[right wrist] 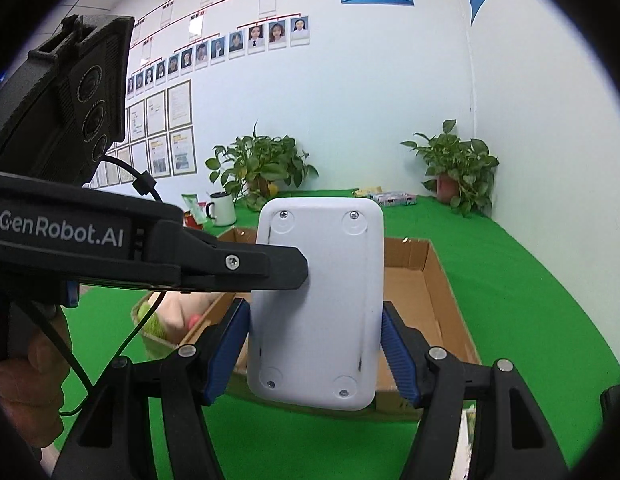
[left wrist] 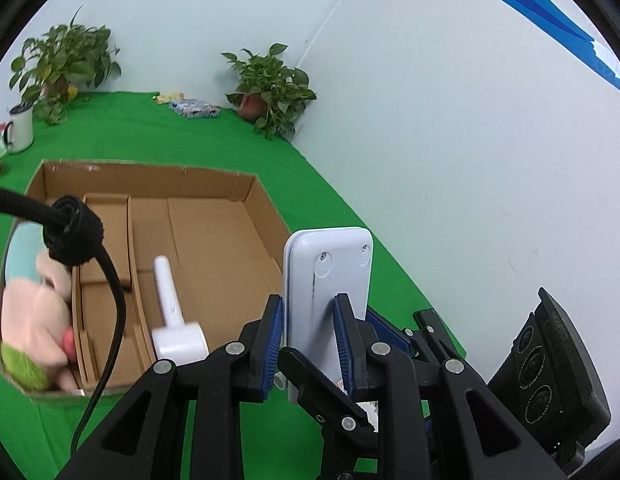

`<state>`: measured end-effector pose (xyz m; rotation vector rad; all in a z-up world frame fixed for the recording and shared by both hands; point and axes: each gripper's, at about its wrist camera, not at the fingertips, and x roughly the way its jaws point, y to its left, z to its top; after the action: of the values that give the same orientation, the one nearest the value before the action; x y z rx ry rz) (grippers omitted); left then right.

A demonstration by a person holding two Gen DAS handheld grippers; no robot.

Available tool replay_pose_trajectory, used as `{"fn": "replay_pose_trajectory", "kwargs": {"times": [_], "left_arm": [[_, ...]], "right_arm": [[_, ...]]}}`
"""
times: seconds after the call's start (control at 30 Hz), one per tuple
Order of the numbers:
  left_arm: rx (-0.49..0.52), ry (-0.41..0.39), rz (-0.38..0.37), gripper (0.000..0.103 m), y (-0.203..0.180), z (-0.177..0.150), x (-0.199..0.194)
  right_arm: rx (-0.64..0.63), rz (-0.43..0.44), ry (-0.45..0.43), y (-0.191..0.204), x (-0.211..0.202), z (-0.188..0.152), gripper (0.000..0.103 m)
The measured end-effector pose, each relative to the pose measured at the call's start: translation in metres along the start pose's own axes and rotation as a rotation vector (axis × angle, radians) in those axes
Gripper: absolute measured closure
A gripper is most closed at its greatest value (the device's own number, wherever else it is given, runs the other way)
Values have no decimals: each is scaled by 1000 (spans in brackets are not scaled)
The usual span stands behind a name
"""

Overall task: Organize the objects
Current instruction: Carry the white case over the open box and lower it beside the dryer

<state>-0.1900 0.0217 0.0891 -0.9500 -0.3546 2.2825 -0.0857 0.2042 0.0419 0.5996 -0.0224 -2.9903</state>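
Note:
A flat white plastic device [left wrist: 330, 280] with rounded corners and screws in its back stands upright in the air, held by both grippers. My left gripper [left wrist: 307, 336] is shut on its thin edge, blue pads on front and back. In the right wrist view the same device [right wrist: 322, 280] fills the middle, and my right gripper [right wrist: 314, 350] is shut across its width, a pad on each side. The left gripper [right wrist: 277, 268] reaches in from the left, one finger flat against the device's back. Below lies an open cardboard box [left wrist: 265, 200].
The box has cardboard dividers, a pink plush toy [left wrist: 33, 320] at its left end and a white hammer-shaped tool [left wrist: 171, 320]. Two potted plants [left wrist: 269, 88], a white mug [left wrist: 19, 128] and snack packets [left wrist: 193, 108] stand at the back of the green table. A hand [right wrist: 29, 380] holds the left gripper.

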Motion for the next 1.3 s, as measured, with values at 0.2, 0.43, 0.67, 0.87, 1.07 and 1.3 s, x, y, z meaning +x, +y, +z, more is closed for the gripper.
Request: {"fn": "replay_pose_trajectory", "kwargs": {"times": [0.2, 0.43, 0.67, 0.87, 1.07, 1.3], "left_arm": [[13, -4, -2, 80, -1, 50, 2], [-4, 48, 32, 80, 14, 102, 26], [-60, 153, 78, 80, 55, 118, 87], [-83, 245, 78, 80, 85, 100, 129], [-131, 333, 97, 80, 111, 65, 168], [-187, 438, 119, 80, 133, 22, 200]], "right_arm": [[-3, -25, -6, -7, 21, 31, 39], [34, -3, 31, -13, 57, 52, 39], [99, 43, 152, -33, 107, 47, 39], [131, 71, 270, -47, 140, 27, 39], [180, 102, 390, -57, 165, -4, 39], [237, 138, 549, -57, 179, -47, 39]]}}
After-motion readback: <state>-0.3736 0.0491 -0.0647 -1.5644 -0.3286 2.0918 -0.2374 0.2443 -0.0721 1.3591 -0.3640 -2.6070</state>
